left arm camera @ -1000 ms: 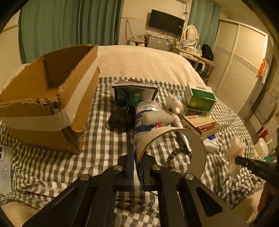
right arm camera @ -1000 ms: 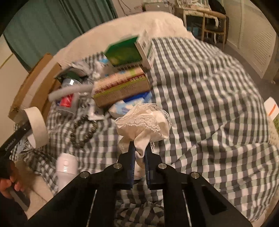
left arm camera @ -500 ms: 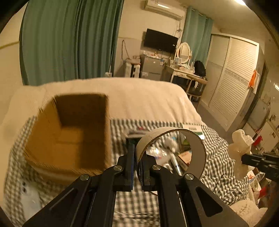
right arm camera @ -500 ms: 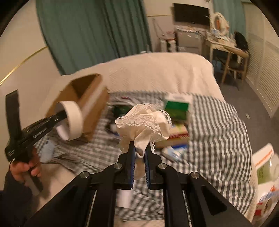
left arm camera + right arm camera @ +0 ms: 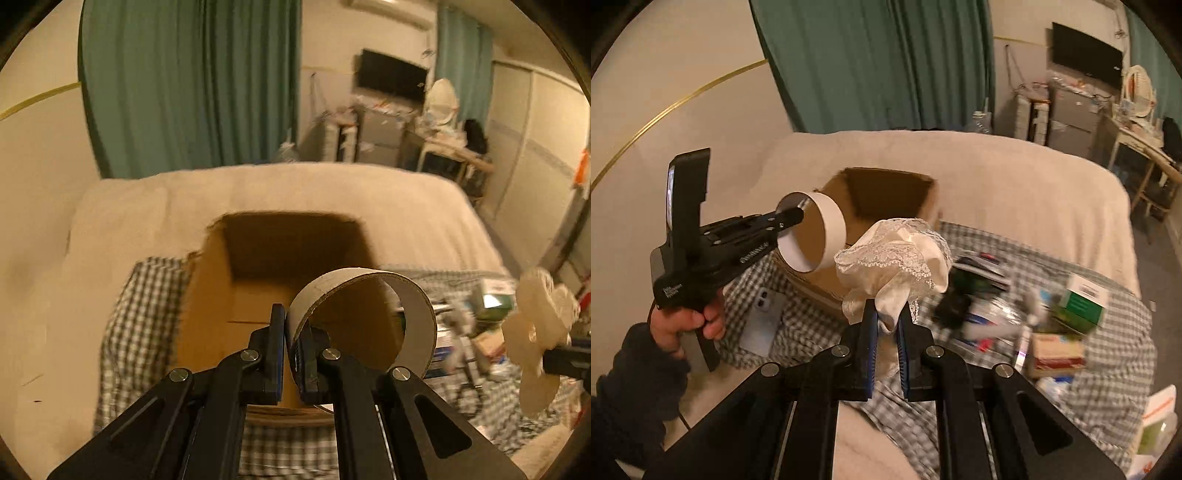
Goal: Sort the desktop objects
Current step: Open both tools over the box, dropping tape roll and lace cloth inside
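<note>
Over the open cardboard box (image 5: 291, 266), the left gripper (image 5: 291, 332) is holding a cardboard tape ring (image 5: 364, 321), jaws pinching the ring's wall. Box is sitting at the left end of the checked cloth (image 5: 1071, 258) on the bed (image 5: 997, 166). Ring is hanging in the air above the box's near edge, not touching it.

Right gripper (image 5: 886, 325) is carrying a cream lace cloth (image 5: 897, 254), jaws pressed onto its lower folds, bunch sticking up above the fingertips. It's sitting right of the box and not over it, as far as I can judge.

Step in hand, my read: both items are heading for the box. Next move calls for pushing the ring further in over the opening, then spreading the left jaws; lace cloth following after.

Rest of the clutter is lying toward the right side of the checked cloth: green box (image 5: 1084, 301), a tan box (image 5: 1058, 350), a dark item (image 5: 951, 302). All motion-blurred, so labels are unreadable. A phone (image 5: 764, 321) is lying on the cloth left of the box. Box floor is partly hidden behind the ring and fingers in the left view.
</note>
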`<action>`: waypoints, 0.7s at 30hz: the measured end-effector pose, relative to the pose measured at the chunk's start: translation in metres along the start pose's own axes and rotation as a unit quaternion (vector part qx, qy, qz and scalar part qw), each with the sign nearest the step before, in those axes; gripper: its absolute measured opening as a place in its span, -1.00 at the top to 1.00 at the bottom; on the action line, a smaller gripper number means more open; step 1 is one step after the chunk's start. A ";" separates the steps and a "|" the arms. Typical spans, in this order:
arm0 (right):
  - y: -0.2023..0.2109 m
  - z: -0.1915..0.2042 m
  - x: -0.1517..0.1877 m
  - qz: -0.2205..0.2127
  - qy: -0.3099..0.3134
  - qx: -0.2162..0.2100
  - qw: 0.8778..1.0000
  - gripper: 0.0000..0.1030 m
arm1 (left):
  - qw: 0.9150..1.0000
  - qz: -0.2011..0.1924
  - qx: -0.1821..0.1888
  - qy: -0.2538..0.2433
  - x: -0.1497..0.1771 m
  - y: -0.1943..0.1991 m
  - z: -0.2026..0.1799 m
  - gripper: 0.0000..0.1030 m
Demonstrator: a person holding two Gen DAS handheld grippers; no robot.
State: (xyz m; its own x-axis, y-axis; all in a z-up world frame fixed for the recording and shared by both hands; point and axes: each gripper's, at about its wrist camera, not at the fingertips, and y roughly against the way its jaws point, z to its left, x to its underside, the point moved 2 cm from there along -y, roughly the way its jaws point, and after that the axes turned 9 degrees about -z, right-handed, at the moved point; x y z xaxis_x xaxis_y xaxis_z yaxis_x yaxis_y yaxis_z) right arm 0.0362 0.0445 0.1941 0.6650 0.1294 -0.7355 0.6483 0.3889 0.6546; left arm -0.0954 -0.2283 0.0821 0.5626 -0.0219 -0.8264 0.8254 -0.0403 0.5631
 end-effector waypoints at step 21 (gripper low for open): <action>-0.122 -0.005 -0.021 -0.014 -0.062 -0.005 0.998 -0.18 | 0.998 0.021 -0.050 -0.011 0.017 -0.020 0.022 -0.80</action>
State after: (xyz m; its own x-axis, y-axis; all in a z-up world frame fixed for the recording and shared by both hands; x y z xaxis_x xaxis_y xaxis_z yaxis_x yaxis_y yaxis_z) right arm -0.0583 -0.0015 0.1285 0.6886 0.0046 -0.7251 0.6635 0.3993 0.6327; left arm -0.1038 -0.2494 0.0566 0.5966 -0.0432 -0.8014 0.8022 0.0606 0.5939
